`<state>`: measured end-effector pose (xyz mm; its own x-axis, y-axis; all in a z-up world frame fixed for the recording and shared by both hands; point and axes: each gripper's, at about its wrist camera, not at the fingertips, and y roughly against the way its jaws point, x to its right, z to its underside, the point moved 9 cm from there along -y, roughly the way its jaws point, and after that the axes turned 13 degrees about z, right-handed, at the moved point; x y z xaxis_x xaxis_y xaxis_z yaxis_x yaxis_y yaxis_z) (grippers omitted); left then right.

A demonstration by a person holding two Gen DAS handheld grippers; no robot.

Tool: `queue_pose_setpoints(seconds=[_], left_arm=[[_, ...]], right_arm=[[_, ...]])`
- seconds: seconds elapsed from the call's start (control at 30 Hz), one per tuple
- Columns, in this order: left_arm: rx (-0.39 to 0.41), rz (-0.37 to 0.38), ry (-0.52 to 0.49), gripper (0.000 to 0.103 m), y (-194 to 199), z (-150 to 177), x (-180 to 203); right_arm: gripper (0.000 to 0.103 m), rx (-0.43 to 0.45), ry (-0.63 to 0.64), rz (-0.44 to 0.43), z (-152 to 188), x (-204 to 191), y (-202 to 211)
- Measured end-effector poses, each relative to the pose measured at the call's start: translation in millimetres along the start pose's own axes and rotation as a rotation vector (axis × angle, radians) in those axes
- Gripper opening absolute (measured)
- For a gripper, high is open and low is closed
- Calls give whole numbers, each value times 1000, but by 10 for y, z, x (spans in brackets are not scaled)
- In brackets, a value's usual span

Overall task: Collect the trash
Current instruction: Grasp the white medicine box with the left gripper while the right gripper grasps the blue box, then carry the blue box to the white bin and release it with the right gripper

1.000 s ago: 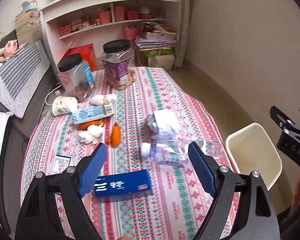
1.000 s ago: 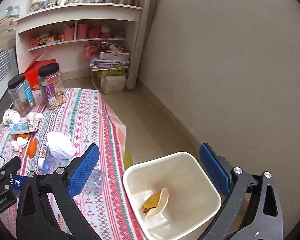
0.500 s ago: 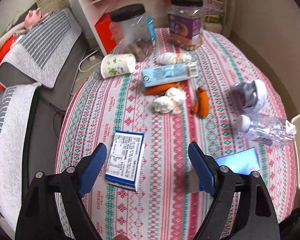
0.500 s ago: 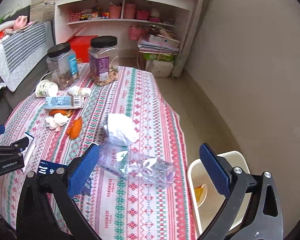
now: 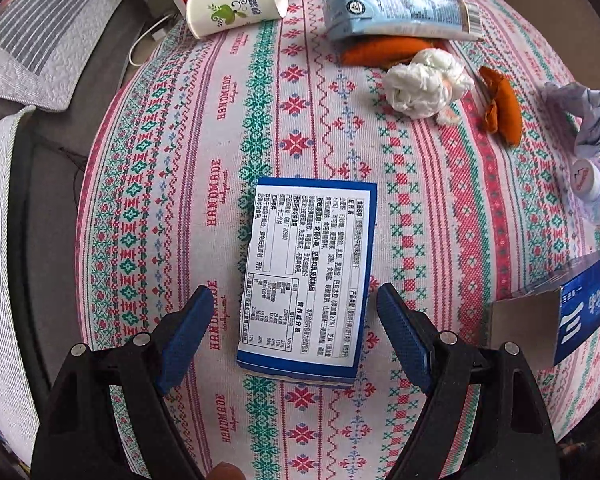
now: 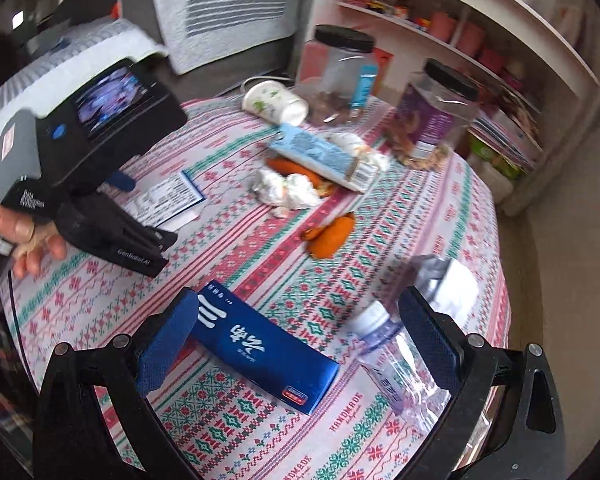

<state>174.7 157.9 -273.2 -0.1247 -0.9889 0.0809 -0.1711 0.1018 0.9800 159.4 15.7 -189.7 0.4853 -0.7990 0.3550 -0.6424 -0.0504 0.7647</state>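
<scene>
My left gripper [image 5: 296,332] is open, its fingers on either side of the near end of a flat blue-and-white carton [image 5: 312,276] lying label-up on the tablecloth; the carton also shows in the right wrist view [image 6: 168,200]. My right gripper [image 6: 296,344] is open above a long dark blue box [image 6: 268,354], which also shows in the left wrist view [image 5: 580,316], with a crushed clear bottle [image 6: 400,368] beside its right finger. Other trash on the table: a paper cup [image 5: 236,2], a light blue tube pack [image 5: 400,12], tissue wads [image 5: 424,82], orange peel [image 5: 504,106], crumpled paper [image 5: 594,120].
Two black-lidded jars [image 6: 436,112] stand at the table's far side. A sofa with grey striped cushions [image 5: 40,28] lies to the left, white shelves [image 6: 480,28] behind. The left gripper body and hand [image 6: 72,168] show in the right wrist view.
My left gripper has swung left and down onto the blue-and-white carton. My right gripper has turned from the bin toward the table and come down over the dark blue box.
</scene>
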Motion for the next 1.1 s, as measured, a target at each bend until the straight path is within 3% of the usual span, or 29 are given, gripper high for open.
queue_pose_setpoints(seconds=[0.07, 0.17, 0.23, 0.4, 0.6, 0.83, 1.1], left_arm=[[1, 23, 3, 80, 3, 2, 8], [-10, 75, 1, 63, 9, 51, 51], [-12, 76, -11, 56, 30, 83, 80], [0, 49, -36, 55, 95, 161, 228], [83, 58, -20, 55, 394, 174, 420], [195, 82, -10, 55, 755, 178, 625], [303, 113, -19, 55, 976, -147, 751]], right_arm=[[96, -38, 42, -41, 57, -118, -89], [95, -91, 85, -60, 175, -224, -192], [71, -155, 91, -68, 303, -267, -271], [37, -192, 52, -84, 446, -316, -179], [37, -187, -54, -42, 532, -222, 27], [37, -115, -247, 1, 461, 203, 378], [37, -47, -407, 77, 453, 731, 559]])
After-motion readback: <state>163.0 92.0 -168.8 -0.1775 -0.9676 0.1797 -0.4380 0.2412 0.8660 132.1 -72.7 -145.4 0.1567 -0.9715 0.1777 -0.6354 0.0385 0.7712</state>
